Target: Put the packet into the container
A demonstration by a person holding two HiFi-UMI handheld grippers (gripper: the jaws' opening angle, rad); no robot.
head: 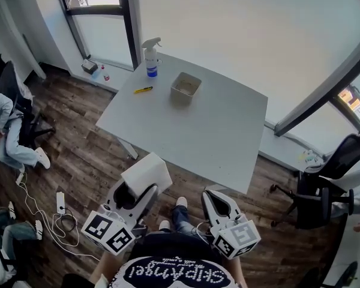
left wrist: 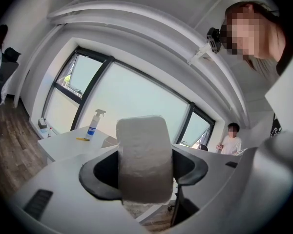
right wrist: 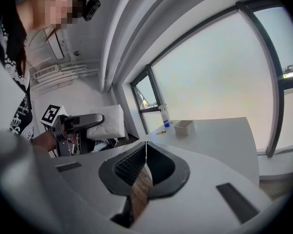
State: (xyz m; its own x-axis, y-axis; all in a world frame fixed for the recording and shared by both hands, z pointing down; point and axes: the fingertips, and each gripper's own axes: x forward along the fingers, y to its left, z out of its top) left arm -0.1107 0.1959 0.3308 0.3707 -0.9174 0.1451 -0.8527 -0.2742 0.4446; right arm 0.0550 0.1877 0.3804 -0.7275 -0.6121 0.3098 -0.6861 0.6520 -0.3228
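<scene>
The left gripper [head: 138,191] and right gripper [head: 213,195] have smooth white shells and black jaw linings, ribbed on the right one. Each carries a white cube [head: 108,233] printed with black square markers. The person wears a black shirt [head: 168,273] with white lettering, blue jeans [head: 183,218], white shoes [head: 181,202] and a small black head camera [right wrist: 92,6].

Soft daylight is pouring through the far windows [head: 228,17], washing them out; both gripper views are bending strongly, darkening at their edges.

Grey table [head: 216,131], spray bottle [head: 150,57], yellow pen [head: 143,90] and open container [head: 185,87] on it
</scene>
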